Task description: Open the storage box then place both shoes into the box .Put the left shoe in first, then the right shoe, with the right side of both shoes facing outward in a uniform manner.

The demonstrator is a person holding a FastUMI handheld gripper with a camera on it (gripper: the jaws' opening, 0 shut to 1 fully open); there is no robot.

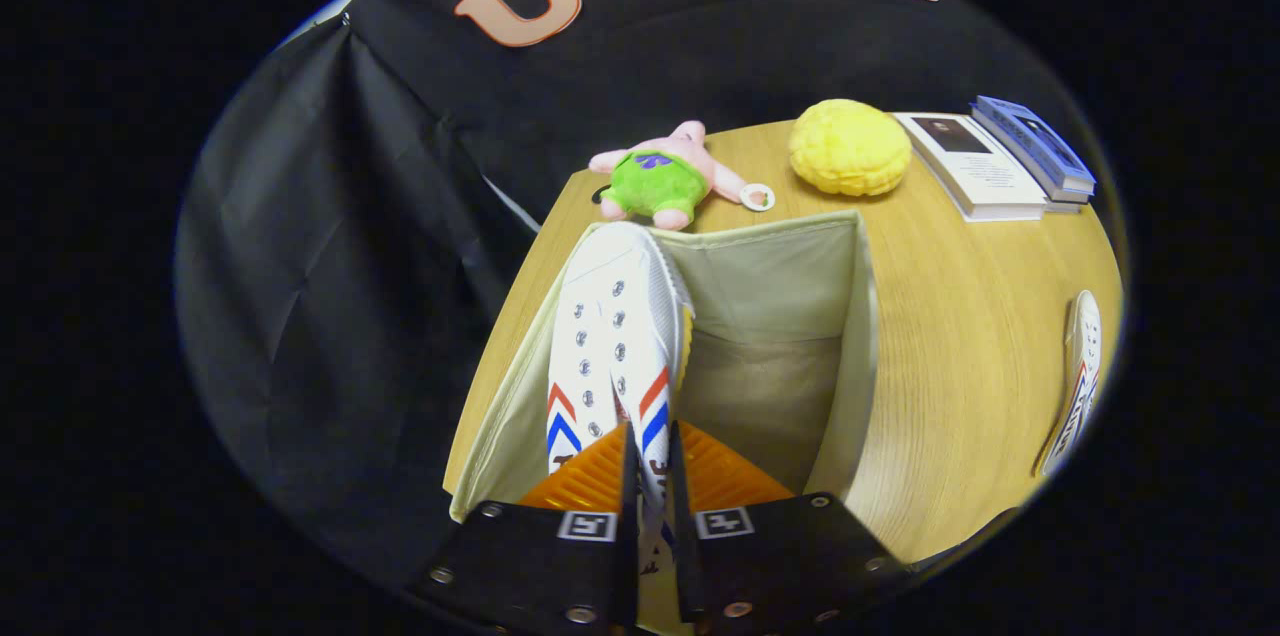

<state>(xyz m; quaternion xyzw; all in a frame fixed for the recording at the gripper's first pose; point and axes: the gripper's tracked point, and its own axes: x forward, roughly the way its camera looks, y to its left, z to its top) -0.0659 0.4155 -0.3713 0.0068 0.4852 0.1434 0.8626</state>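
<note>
My gripper (pixel 651 461) is shut on a white sneaker (pixel 612 336) with red and blue chevrons, both fingers pinching its rim near the heel. The shoe hangs toe forward over the left half of the open beige fabric storage box (pixel 850 356), whose inside right of the shoe is bare. A second white shoe (pixel 1078 378) with the same stripes lies on the wooden table (pixel 960 336), to the right of the box.
Beyond the box lie a pink and green plush toy (pixel 665 178) and a yellow knobbly ball (pixel 848 146). A stack of books (pixel 1000 161) sits at the table's far right. The table's left edge runs close beside the box.
</note>
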